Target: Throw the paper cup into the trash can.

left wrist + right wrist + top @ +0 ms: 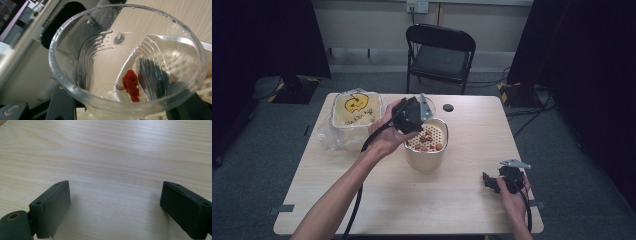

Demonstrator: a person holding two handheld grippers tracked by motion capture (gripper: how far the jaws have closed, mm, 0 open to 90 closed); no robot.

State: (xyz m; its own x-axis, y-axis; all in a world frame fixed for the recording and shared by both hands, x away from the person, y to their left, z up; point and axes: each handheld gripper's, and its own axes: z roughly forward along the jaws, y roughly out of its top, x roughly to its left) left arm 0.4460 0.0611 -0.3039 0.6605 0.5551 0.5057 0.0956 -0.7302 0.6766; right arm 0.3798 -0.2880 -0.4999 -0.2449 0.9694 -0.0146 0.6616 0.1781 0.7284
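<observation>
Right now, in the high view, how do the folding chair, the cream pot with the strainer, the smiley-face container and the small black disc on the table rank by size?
Largest to smallest as they look:
1. Folding chair, though it stands farther back
2. Smiley-face container
3. Cream pot, close to the container, so that order is unsure
4. Small black disc

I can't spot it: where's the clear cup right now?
In the high view the cup is tipped over the beige pot at table centre, held by the left tool.
</observation>
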